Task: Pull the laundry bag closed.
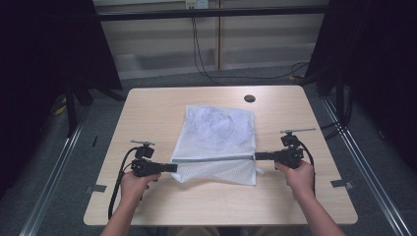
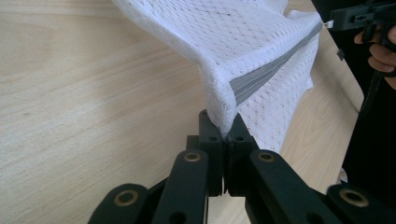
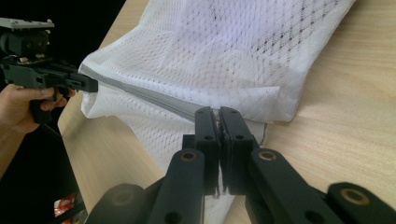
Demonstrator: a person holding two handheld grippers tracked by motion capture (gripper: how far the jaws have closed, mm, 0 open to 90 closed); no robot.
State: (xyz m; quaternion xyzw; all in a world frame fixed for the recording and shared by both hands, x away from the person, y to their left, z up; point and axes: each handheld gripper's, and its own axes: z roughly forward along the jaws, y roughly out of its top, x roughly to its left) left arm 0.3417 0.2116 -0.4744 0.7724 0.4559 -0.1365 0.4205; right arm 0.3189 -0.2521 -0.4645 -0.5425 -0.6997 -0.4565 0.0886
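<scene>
A white mesh bag (image 1: 219, 128) lies in the middle of the wooden table, and a grey zipper (image 1: 211, 159) runs across its near part. My left gripper (image 1: 175, 167) is shut on the bag's left edge at the zipper's end. In the left gripper view the mesh (image 2: 243, 42) rises from my closed jaws (image 2: 224, 128), with the zipper (image 2: 266, 70) stretching away to the other gripper (image 2: 332, 21). My right gripper (image 1: 256, 156) is shut on the zipper's right end. Its own view has my right gripper (image 3: 218, 116) pinching the zipper (image 3: 154, 100) beside the bag (image 3: 224, 51). The zipper is pulled taut between both grippers.
The table (image 1: 147, 113) has a dark round hole (image 1: 250, 98) near its far edge. Black curtains hang at both sides. Cables trail on the grey floor behind, and metal rails run along the floor left and right.
</scene>
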